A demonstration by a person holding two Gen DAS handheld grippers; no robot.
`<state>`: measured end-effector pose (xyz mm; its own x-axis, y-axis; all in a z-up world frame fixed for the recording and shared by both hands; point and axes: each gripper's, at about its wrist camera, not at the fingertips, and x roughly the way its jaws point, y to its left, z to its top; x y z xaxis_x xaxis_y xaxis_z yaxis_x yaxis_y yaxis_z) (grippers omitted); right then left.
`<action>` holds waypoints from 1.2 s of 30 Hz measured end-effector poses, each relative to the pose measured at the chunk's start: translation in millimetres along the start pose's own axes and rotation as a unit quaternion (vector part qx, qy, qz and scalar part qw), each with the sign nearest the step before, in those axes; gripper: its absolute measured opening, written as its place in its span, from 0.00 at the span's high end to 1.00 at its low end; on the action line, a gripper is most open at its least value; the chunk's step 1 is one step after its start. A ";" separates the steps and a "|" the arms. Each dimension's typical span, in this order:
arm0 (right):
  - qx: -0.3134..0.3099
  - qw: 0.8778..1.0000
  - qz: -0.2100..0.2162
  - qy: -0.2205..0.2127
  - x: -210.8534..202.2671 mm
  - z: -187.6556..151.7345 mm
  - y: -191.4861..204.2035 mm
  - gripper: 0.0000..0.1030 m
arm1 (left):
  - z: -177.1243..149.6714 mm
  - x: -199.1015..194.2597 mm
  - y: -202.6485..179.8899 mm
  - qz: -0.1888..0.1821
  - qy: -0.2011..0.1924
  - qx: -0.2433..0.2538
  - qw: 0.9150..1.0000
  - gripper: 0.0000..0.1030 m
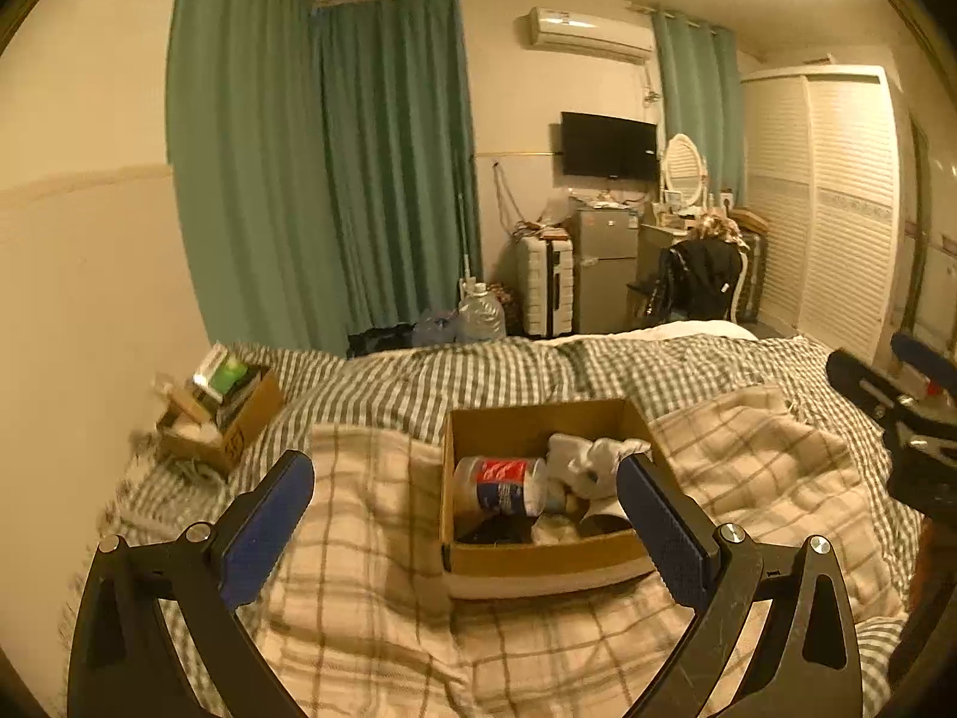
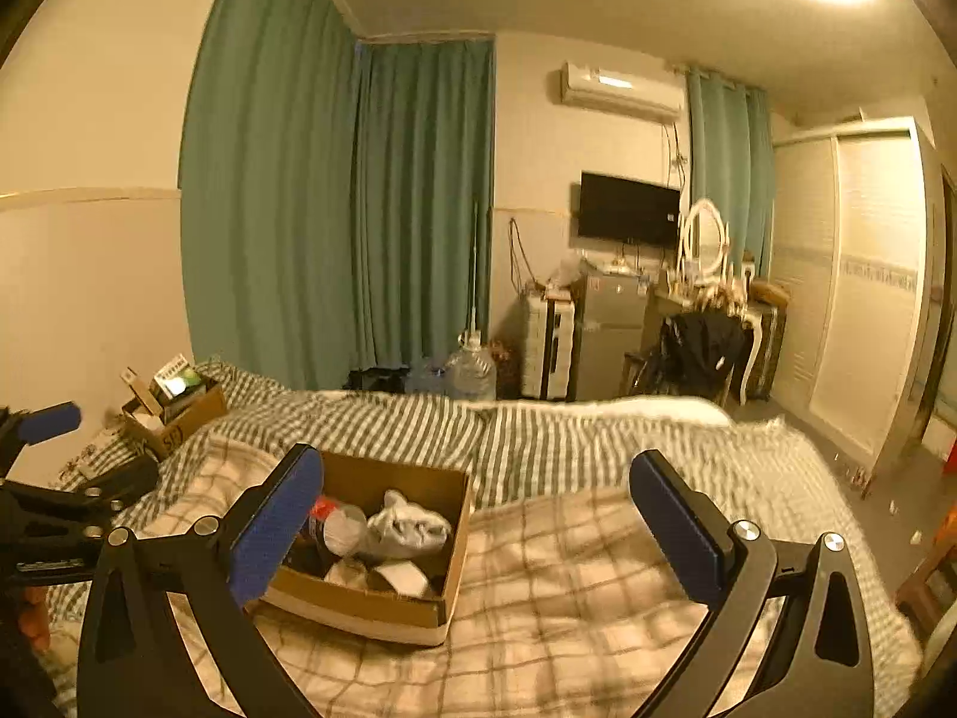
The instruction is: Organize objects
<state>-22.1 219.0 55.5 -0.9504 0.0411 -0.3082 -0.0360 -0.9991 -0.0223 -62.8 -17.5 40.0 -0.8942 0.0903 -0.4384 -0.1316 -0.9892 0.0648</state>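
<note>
- An open cardboard box (image 1: pixel 538 559) sits on the beige plaid blanket (image 1: pixel 371 616) on the bed, nearer the bed's foot end as the cameras look, roughly midway across its width.
- Inside the box lie a can with a red-and-blue label (image 1: pixel 501 483) on its side toward the left wall, a bundle of white cloth (image 1: pixel 589 459) toward the far right corner, and some dark and pale items along the near wall that are too blurred to name.
- The left gripper (image 1: pixel 463 529) hangs just before the box with its jaws spread wide and nothing held; its right finger overlaps the box's near right corner in view, and I cannot tell whether they touch.
- The right gripper (image 2: pixel 475 523) is likewise wide open and empty, to the right of the box, its left finger in front of the box's left wall.
- A second cardboard box (image 1: pixel 224 419) crammed with packets stands at the bed's left edge by the wall, on the green checked cover (image 1: pixel 478 377).
- Beyond the bed are green curtains (image 1: pixel 359 179), a wall television (image 1: pixel 609 145), a small fridge (image 1: pixel 604 269) and a white wardrobe (image 1: pixel 831 203).
</note>
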 end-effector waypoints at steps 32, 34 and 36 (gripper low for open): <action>-0.011 0.998 -0.010 0.067 51.4 -62.9 12.7 0.00 | -57.5 30.1 -1.3 0.027 0.024 -0.015 0.999 0.00; -0.012 0.998 -0.011 0.068 52.3 -63.7 13.3 0.00 | -57.3 29.7 -1.7 0.027 0.025 -0.015 0.999 0.00; -0.014 0.997 -0.011 0.069 53.3 -63.9 13.3 0.00 | -57.3 29.9 -1.6 0.027 0.025 -0.016 0.999 0.00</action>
<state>-53.5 208.5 -22.0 -0.8978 0.0658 -0.4355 -0.0461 -0.9974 -0.0557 -64.8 -19.8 -24.6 -0.8766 0.0313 -0.4802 -0.0695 -0.9957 0.0620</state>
